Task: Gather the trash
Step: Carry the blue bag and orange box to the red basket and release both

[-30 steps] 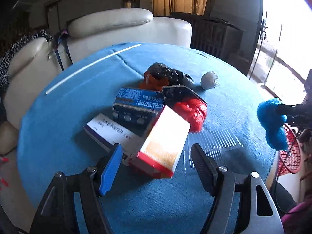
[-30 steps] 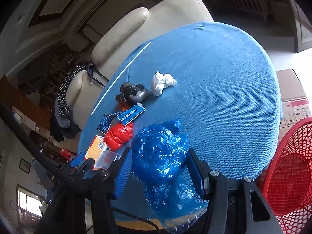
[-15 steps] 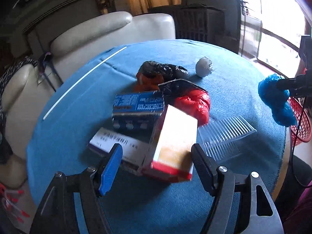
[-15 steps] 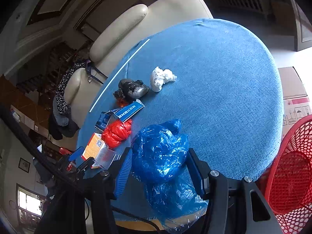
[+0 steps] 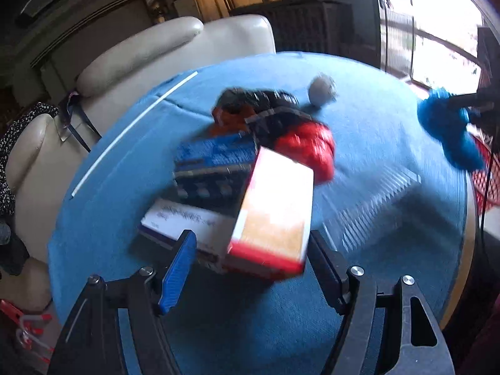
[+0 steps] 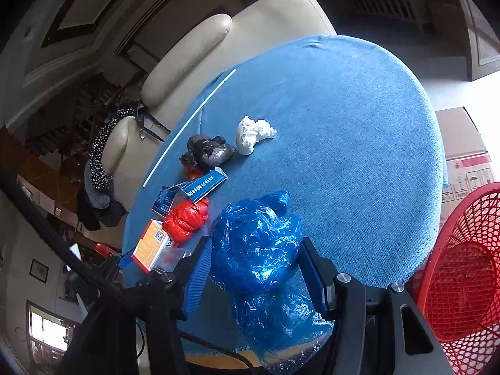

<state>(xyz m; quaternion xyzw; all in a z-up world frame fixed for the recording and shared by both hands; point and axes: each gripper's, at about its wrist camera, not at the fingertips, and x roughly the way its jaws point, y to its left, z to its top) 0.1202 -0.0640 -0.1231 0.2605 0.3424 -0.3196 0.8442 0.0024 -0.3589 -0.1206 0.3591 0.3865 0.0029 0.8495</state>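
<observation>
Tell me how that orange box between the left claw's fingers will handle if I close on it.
The orange box looks like thin cardboard, so probably light and crushable. It leans on other boxes, so it may tip or slide.

we find the left wrist view motion-blurred: print on the white box [image 5: 184, 218] is unreadable. the orange box [image 5: 275, 215] hides part of it. the red basket [image 6: 462, 275] is cut by the right wrist frame edge.
</observation>
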